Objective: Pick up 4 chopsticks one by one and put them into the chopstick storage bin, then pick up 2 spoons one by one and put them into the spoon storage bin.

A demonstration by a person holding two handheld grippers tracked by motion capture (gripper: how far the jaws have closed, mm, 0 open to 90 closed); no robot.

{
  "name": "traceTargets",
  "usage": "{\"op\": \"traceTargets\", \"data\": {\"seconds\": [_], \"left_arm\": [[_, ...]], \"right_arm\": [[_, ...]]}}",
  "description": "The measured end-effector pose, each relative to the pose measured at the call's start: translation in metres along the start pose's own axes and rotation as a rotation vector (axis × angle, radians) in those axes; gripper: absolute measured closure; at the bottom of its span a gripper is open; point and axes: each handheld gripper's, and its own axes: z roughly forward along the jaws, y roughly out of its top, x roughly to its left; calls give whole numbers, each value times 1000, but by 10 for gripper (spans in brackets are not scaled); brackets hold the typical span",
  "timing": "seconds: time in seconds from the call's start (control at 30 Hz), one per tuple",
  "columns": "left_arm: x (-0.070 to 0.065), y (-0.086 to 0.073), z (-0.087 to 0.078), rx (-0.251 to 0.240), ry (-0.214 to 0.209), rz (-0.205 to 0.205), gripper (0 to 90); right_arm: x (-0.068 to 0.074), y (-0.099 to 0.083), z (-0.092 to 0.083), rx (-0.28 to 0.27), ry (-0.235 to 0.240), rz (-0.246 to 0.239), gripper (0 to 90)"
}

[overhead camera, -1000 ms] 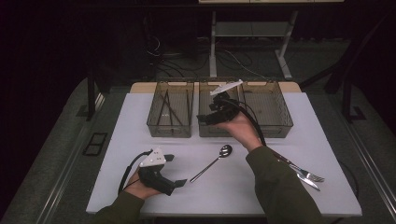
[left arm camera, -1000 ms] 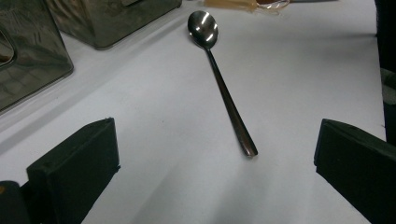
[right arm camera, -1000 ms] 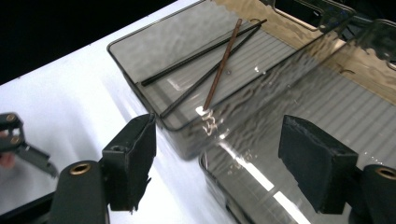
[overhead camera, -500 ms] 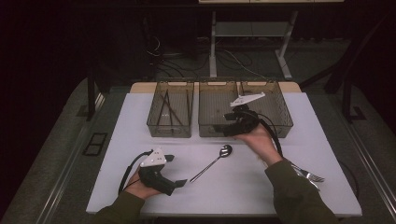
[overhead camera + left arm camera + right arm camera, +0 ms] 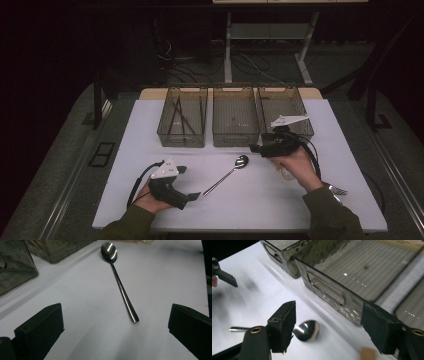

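A metal spoon [image 5: 225, 176] lies slantwise on the white table [image 5: 280, 205], bowl toward the bins. My left gripper [image 5: 187, 182] rests near the front edge, open and empty, with the handle end just ahead of its jaws. In the left gripper view the spoon [image 5: 120, 285] stretches away between the wide-apart jaws of that gripper [image 5: 116, 308]. My right gripper [image 5: 254, 148] hangs low in front of the middle bin [image 5: 235, 140], jaws pointing left, just right of the spoon's bowl. The right gripper [image 5: 329, 312] is open and holds nothing; the spoon's bowl [image 5: 308, 330] shows below its left jaw.
Three smoky clear bins stand in a row at the back: the left bin [image 5: 165, 131] holds thin dark utensils, the middle one looks empty, and the right bin [image 5: 300, 107] is partly behind my right hand. A fork [image 5: 336, 189] lies by the right sleeve. A tan scrap [image 5: 285, 172] sits under the right hand.
My right gripper has come away from above the middle bin, moving right and down toward the table by the spoon's bowl. The left gripper and the spoon have stayed put.
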Motion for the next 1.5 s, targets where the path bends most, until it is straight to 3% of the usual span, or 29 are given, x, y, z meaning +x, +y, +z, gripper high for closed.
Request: {"op": "traceTargets", "data": {"seconds": [0.33,0.63,0.93,1.13,1.5], "left_arm": [[0,0,1,3,-2,-5,0],[-1,0,0,1,-1,-2,0],[-2,0,0,2,-2,2,0],[-1,0,1,2,-2,1,0],[0,0,1,9,-2,1,0]], "right_arm": [[-8,-22,-23,13,-15,-10,286],[-18,-44,-33,57,-55,5,359],[-35,-56,-23,106,-88,52,402],[-39,-58,-16,116,-109,55,433],[-40,-55,2,120,-99,42,505]]}}
